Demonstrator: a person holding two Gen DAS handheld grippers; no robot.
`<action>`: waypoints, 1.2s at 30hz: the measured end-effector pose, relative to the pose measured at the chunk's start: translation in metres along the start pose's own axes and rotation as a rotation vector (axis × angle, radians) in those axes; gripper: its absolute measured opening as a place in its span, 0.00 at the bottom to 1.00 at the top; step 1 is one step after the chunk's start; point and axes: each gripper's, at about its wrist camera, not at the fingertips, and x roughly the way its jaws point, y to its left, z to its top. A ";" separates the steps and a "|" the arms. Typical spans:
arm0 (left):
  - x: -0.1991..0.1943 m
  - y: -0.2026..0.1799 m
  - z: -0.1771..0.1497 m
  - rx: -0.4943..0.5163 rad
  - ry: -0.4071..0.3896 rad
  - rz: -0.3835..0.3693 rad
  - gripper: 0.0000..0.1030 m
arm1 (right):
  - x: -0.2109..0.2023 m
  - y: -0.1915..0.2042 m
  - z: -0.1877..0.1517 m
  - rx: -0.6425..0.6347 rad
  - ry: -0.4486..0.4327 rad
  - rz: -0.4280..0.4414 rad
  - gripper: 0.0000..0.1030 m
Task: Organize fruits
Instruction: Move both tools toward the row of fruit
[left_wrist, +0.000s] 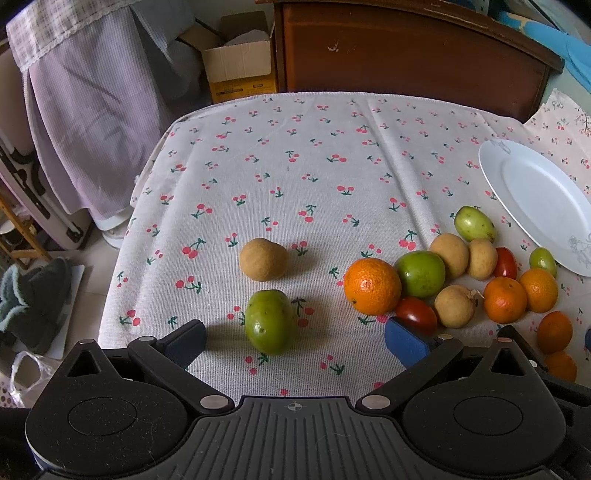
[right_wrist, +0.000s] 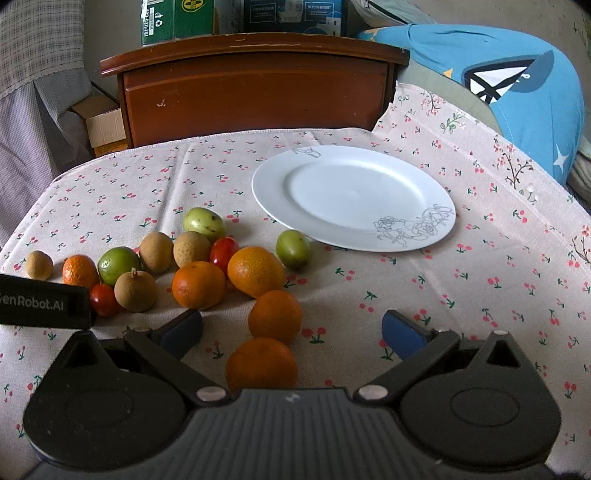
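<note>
Both grippers hang low over the cloth-covered surface (left_wrist: 295, 155), jaws spread wide and gripping nothing. The left gripper (left_wrist: 295, 341) has a green fruit (left_wrist: 270, 322) lying on the cloth between its blue pads, touching neither. Just beyond that sits a tan round fruit (left_wrist: 263, 259), apart from the rest. To the right lies the main heap: a large orange (left_wrist: 372, 286) against a green one (left_wrist: 421, 274), red tomatoes (left_wrist: 416, 314), more tan fruits and several small oranges, all crowded together and touching.

The right gripper (right_wrist: 291, 330) has two oranges in line between its pads: the nearer one (right_wrist: 261, 363) close to the gripper body, the farther one (right_wrist: 275, 315) just beyond, the two nearly touching. The white plate (right_wrist: 436, 206) rests at the far right with no fruit on it; a small green fruit (right_wrist: 293, 249) lies just beside its near-left rim. A wooden headboard (right_wrist: 255, 96) stands behind the surface.
</note>
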 end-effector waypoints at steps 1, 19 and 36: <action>0.000 0.000 0.000 -0.001 -0.001 -0.001 1.00 | 0.000 0.000 0.000 0.000 0.000 0.000 0.99; -0.006 -0.001 -0.001 0.016 0.027 0.004 1.00 | -0.007 -0.005 -0.002 -0.029 0.049 0.051 0.99; -0.038 -0.010 -0.011 0.074 0.042 0.009 1.00 | -0.029 -0.016 0.026 -0.022 0.268 0.051 0.99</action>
